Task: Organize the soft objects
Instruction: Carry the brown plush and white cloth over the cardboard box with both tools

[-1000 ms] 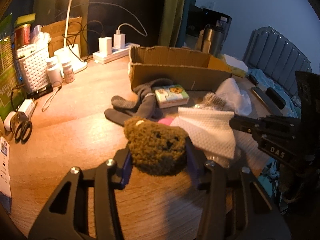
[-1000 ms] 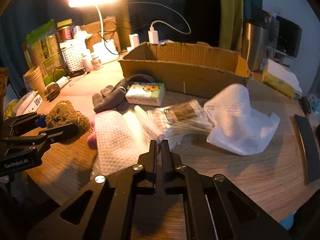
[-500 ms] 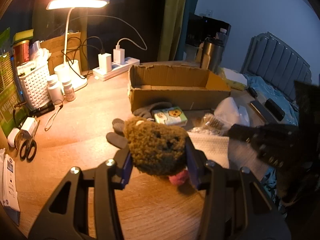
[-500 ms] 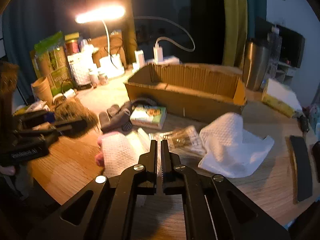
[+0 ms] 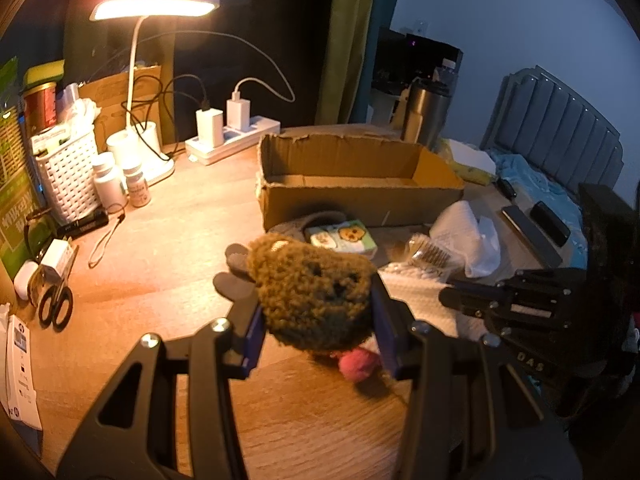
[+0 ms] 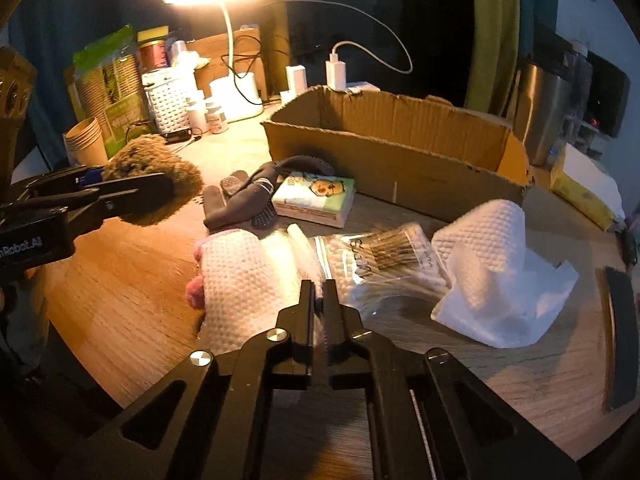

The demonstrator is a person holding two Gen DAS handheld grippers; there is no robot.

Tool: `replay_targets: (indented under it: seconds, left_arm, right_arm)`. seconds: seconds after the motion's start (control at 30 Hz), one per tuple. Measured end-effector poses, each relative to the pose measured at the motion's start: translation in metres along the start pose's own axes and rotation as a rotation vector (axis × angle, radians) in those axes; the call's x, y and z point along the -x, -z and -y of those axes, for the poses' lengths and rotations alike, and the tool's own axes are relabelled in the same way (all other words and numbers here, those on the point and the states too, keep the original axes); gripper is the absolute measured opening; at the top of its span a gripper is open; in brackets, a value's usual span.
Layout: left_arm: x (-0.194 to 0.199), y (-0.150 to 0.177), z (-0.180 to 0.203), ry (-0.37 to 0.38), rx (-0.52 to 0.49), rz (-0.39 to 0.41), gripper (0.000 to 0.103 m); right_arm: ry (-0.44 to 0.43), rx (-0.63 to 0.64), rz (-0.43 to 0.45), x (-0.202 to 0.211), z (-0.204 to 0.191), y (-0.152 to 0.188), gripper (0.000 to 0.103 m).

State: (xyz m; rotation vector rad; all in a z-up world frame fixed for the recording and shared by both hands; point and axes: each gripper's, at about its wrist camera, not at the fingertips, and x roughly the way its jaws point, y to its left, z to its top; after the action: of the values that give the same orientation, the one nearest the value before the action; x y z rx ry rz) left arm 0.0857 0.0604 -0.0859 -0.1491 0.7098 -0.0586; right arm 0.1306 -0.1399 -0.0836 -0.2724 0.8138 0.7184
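Lift had been achieved since a second earlier: the brown shaggy plush toy [image 5: 316,296], then low against the wooden table [image 5: 168,240], was now carried clear of it, clenched between the blue-padded fingers [image 5: 253,330] of the left hand-held gripper [image 5: 318,334]. In the right wrist view the toy [image 6: 154,176] was seen raised at the left, apart from the pile. The right hand-held gripper [image 6: 319,300] was kept pressed together on nothing, poised over the white waffle-textured cloth [image 6: 240,284] with a pink fuzzy piece [image 6: 194,294] showing at its edge.

Beyond lay a clear bag of cotton swabs [image 6: 384,260], a crumpled white cloth [image 6: 496,276], dark grey gloves [image 6: 244,200] and a small printed tissue pack [image 6: 314,196]. Farther still stood the open brown cardboard box [image 5: 352,178], seemingly empty.

The pickup was judged complete; transport to the box appeared to be the step in hand, with the gloves and cloths left to follow.
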Motion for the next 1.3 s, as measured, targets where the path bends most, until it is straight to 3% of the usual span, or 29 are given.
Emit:
replay_targets:
  seconds: [0.63, 1.3]
  left_arm:
    - [0.004, -0.058, 0.022, 0.019, -0.056, 0.117, 0.047]
    - [-0.035, -0.106, 0.06, 0.01, -0.085, 0.133, 0.048]
  right_arm:
    - [0.089, -0.008, 0.239, 0.058, 0.032, -0.054, 0.003]
    - [0.122, -0.052, 0.365, 0.073, 0.107, -0.088, 0.003]
